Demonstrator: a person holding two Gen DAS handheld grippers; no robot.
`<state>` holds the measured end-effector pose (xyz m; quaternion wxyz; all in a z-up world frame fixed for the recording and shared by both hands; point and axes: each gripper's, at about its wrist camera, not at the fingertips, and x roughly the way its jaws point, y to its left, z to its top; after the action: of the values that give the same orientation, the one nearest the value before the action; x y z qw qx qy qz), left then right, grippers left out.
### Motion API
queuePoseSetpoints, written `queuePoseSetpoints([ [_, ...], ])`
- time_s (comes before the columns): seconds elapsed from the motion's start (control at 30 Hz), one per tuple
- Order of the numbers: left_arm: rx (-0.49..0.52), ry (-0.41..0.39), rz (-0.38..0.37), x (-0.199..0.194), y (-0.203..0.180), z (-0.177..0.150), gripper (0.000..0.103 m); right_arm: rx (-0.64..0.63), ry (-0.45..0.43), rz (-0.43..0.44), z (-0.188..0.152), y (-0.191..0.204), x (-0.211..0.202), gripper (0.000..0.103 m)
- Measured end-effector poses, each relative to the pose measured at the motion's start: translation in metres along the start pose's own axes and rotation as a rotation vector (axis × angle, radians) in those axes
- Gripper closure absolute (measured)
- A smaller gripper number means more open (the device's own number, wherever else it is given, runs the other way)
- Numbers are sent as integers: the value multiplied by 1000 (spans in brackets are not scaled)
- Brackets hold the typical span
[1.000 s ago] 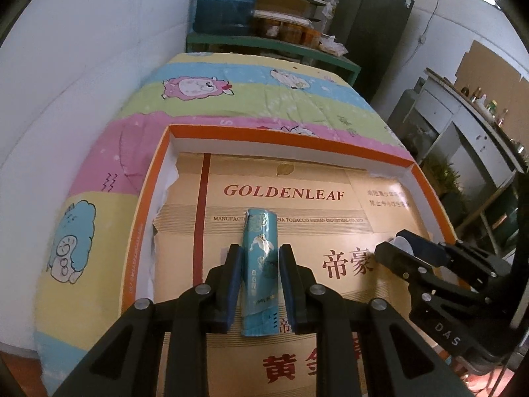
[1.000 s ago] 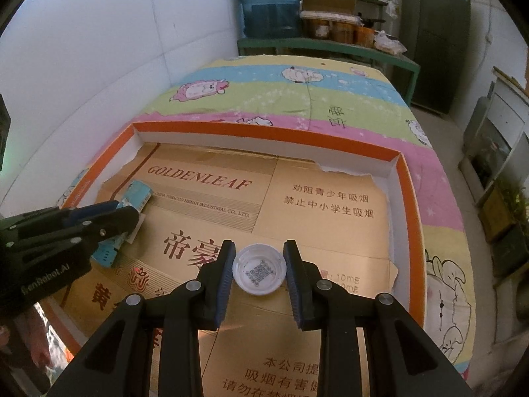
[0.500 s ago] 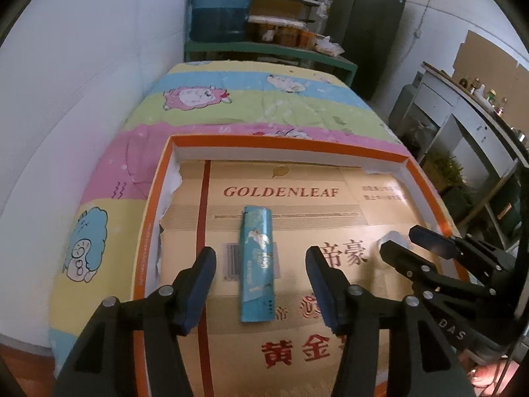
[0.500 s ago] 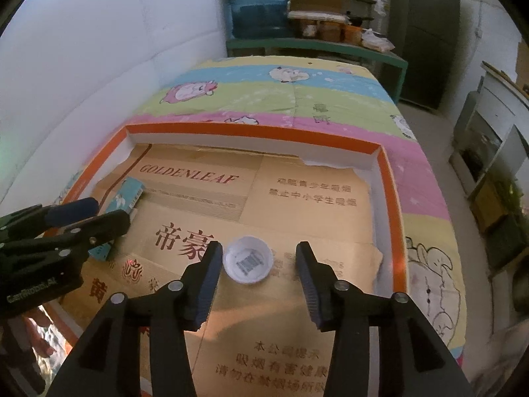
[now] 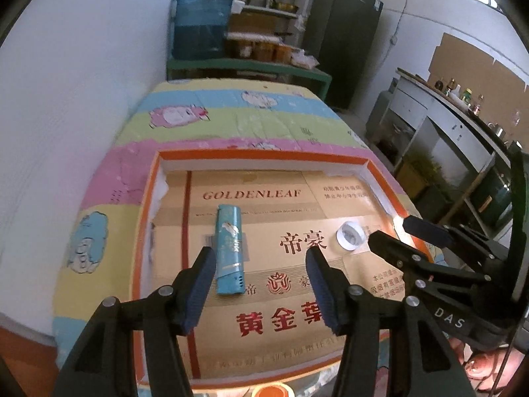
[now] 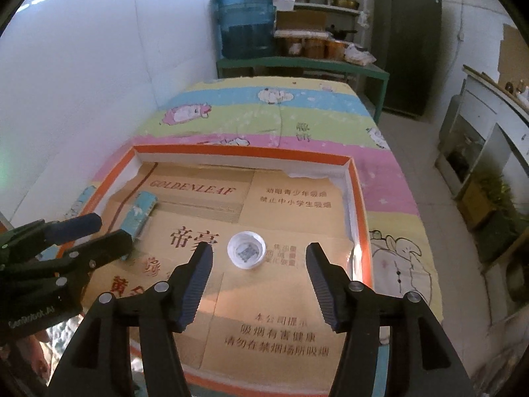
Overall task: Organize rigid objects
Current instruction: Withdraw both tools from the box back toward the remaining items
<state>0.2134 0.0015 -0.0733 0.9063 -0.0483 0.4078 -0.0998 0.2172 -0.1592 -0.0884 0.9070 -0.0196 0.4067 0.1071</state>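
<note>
Both grippers, left [image 5: 259, 256] and right [image 6: 258, 253], have released and backed off, jaws wide, leaving the flat teal carton [image 5: 228, 252] and round white plastic cap [image 6: 246, 250] placed apart on the orange-rimmed cardboard tray [image 6: 355, 198], apparently finishing the sort.

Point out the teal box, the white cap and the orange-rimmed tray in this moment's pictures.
teal box [image 5: 229, 248], left wrist view, middle of its printed top face.
white cap [image 6: 246, 250], right wrist view, its inside with the printed code.
orange-rimmed tray [image 6: 238, 150], right wrist view, far orange rim.
</note>
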Motion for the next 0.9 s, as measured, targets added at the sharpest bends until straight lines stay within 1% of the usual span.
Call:
queuePoseSetpoints([
  [0.1,11,-36,21,-18,-3,-5,47,0,-16,0,-2,3,-12,43],
  [0.27,28,-67,57,-43,-5,-12,47,-7,-39,4,-5,11,-32,43],
  [0.47,20,-103,101,-66,-7,-16,47,-12,-68,8,-11,19,-57,42],
  [0.53,16,-115,99,-74,-7,-18,47,-8,-72,7,-13,20,-64,42],
  [0.67,3,-124,99,-88,-6,-21,47,-3,-85,3,-18,22,-79,39],
  [0.9,-21,-147,77,-114,-4,-29,47,-11,-102,1,-29,27,-109,38],
])
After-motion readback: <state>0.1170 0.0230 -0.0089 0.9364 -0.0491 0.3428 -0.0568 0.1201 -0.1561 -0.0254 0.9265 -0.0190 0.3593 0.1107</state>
